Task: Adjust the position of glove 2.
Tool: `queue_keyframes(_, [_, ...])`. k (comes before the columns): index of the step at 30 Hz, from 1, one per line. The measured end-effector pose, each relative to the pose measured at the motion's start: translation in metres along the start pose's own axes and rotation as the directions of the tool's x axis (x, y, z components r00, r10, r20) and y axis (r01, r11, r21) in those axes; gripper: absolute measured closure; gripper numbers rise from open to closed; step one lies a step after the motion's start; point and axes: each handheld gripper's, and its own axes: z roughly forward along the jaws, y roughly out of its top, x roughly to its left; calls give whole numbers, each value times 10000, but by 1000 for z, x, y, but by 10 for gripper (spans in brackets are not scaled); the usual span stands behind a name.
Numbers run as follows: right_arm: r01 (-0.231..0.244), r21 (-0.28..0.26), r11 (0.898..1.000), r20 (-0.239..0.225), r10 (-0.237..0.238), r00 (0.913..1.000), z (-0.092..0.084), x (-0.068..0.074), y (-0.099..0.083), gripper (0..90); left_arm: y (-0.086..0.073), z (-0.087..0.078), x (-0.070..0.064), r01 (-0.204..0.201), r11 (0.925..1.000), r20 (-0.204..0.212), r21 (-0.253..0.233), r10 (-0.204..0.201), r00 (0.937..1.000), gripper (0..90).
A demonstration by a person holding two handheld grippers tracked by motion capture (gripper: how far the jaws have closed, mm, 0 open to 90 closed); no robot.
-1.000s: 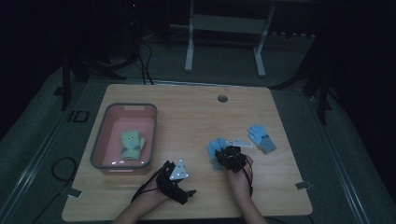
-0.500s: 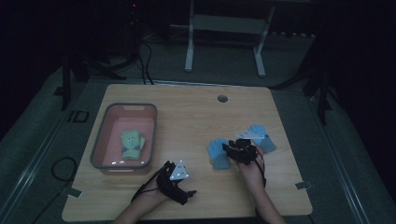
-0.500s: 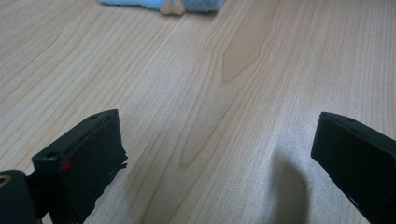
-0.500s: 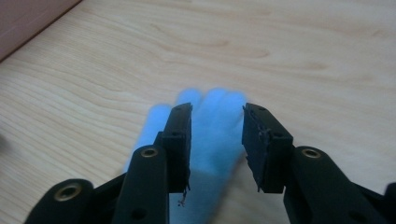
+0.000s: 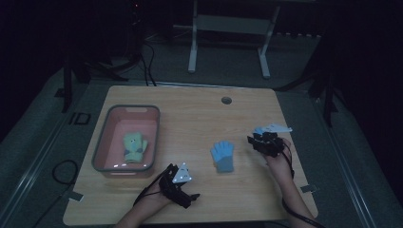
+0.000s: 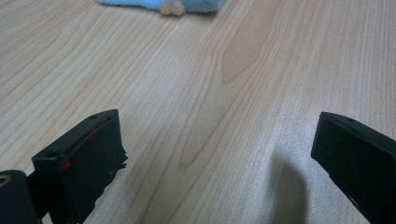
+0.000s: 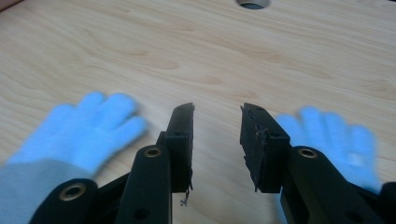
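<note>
One light blue glove (image 5: 223, 156) (image 7: 88, 126) lies flat on the wooden table (image 5: 199, 118), right of centre. A second blue glove (image 5: 267, 128) (image 7: 336, 140) lies near the right edge, partly hidden behind my right gripper (image 5: 261, 140) (image 7: 217, 121). That gripper hovers between the two gloves, open, with bare wood showing in the gap between its jaws. My left gripper (image 5: 189, 192) (image 6: 215, 140) rests near the front edge, its jaws wide open over bare wood. It points toward the middle glove (image 6: 159, 3), which lies well beyond its jaws.
A pink tub (image 5: 102, 147) stands at the left of the table with a green glove (image 5: 134, 146) inside. A round cable hole (image 5: 226, 100) (image 7: 252, 3) sits near the far edge. Cables trail from both grippers over the front edge.
My right gripper has moved rightward and a little up, off the middle blue glove toward the one near the right edge. The middle glove now lies uncovered. The left gripper stayed put.
</note>
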Motion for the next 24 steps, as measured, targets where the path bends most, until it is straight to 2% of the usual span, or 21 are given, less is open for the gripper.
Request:
queue_keyframes(6, [-27,321,9995,-134,31,9999,-3,-34,-3,616,1,-1,-1,-16,10000,-42,-61,15,10000,26])
queue_keyframes(10, [-17,521,9986,-77,21,10000,-2,-50,-7,606,1,-1,-1,-26,10000,-43,-22,26,10000,26])
queue_keyframes(11, [-17,521,9986,-77,21,10000,-2,-50,-7,606,1,-1,-1,-26,10000,-43,-22,26,10000,26])
queue_keyframes(13, [-204,729,9971,-135,215,9997,1,-63,-11,613,1,-1,-1,-6,10000,-43,-60,6,10000,26])
queue_keyframes(17, [-247,1169,9928,-116,262,9996,9,-72,-15,606,0,0,-1,-39,10000,-39,-49,39,10000,26])
queue_keyframes(19, [-294,1292,9912,-217,324,9992,14,-74,-19,594,0,0,-1,-46,10000,-37,-33,46,10000,26])
queue_keyframes(22, [-351,1448,9888,-125,373,9992,22,-77,-24,591,0,0,-1,-44,10000,-37,-39,44,10000,26])
queue_keyframes(24, [-496,1286,9904,-157,521,9985,22,-78,-26,625,0,0,-1,-60,10000,-38,-27,60,10000,26])
